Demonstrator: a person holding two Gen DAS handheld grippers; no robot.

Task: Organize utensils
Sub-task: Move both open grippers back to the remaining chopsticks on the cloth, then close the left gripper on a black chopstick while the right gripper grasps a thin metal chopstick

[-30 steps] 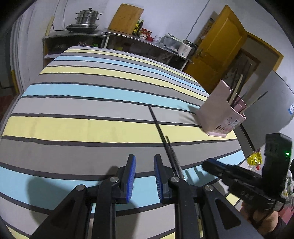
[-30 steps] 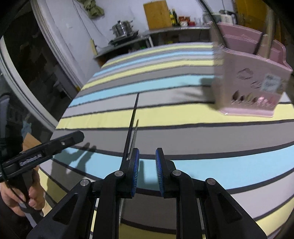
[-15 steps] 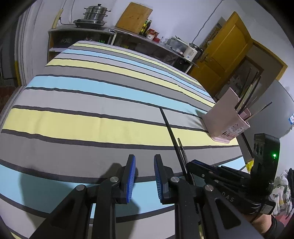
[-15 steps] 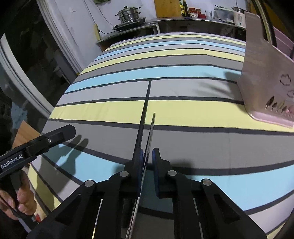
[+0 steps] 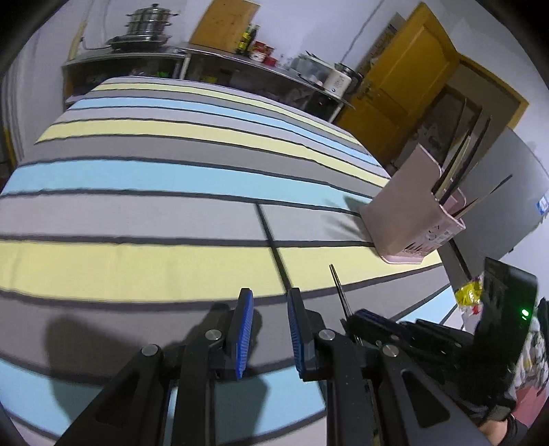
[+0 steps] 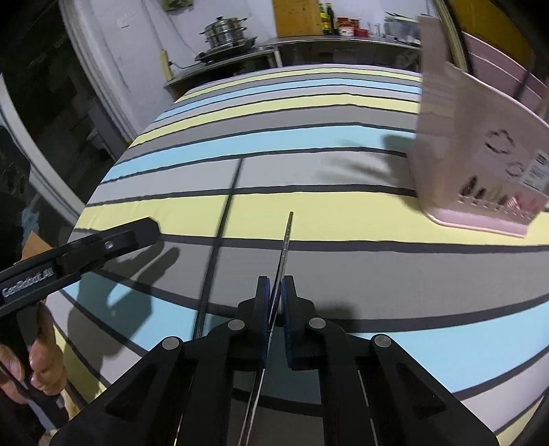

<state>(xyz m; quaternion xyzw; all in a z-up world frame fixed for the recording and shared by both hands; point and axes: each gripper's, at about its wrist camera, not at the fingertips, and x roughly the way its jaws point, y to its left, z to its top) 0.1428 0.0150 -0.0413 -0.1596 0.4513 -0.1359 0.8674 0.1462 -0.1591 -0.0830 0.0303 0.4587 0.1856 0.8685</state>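
Clamped between the blue pads of the right gripper (image 6: 275, 302): a single metal chopstick (image 6: 285, 240), pinched partway along its length, tip slanting forward above the striped cloth (image 6: 308, 113) of the desk. Jaws drawn nearly together on the thin shaft, only the chopstick's width between them.

Lying flat on the cloth just to the left of it: a second, dark chopstick (image 6: 223, 219), stretched across the grey, yellow and blue bands and untouched by either tool.

Seen from the left wrist view, the left gripper (image 5: 270, 329) low over the same cloth, pads parted by a clear gap, nothing between them. Just beside it to the right, the right gripper (image 5: 350, 317) with the metal chopstick (image 5: 338, 288) poking out ahead of its black fingers. The dark chopstick (image 5: 271, 240) running away from the camera, in line with the left gripper's right pad.

Standing at the right side of the desk: a pink utensil holder (image 5: 408, 216), already carrying several chopsticks (image 5: 456, 168) that lean out of its top. In the right wrist view, the same holder (image 6: 480, 164) close by on the right, cut-out pattern on its wall, well ahead of the held chopstick's tip.

In the background along the wall: a steel steamer pot (image 5: 147, 27) on a counter, a wooden cutting board (image 5: 224, 24), a yellow door (image 5: 408, 79).
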